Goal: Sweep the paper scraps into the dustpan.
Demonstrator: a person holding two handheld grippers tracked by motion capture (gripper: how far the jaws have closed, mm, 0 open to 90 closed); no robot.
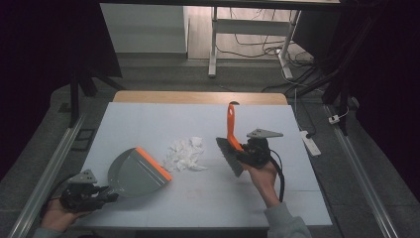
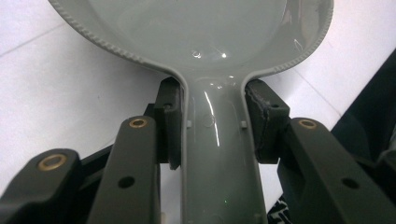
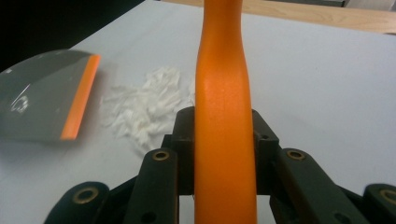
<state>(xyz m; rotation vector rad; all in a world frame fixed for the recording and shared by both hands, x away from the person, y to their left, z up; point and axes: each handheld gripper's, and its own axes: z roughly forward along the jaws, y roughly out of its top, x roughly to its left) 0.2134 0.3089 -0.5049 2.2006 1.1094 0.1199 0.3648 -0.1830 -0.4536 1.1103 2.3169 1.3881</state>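
A grey dustpan [image 1: 133, 171] with an orange lip lies on the white table [image 1: 148, 119] at the left. My left gripper [image 1: 106, 194] is shut on its grey handle [image 2: 217, 154], one pad pressed on each side. My right gripper [image 1: 243, 154] is shut on the orange handle [image 3: 224, 116] of a small brush [image 1: 231, 148]; the grey bristles hang low at the left and the handle points to the far edge. A pile of torn white paper [image 1: 185, 154] lies between dustpan and brush, and the same scraps [image 3: 144, 105] lie beside the dustpan's orange lip [image 3: 81, 95].
The white table surface ends at a wooden strip [image 1: 198, 97] along the far edge. A white power strip [image 1: 311, 143] lies on the floor at the right, and metal rails [image 1: 49, 168] run along both sides.
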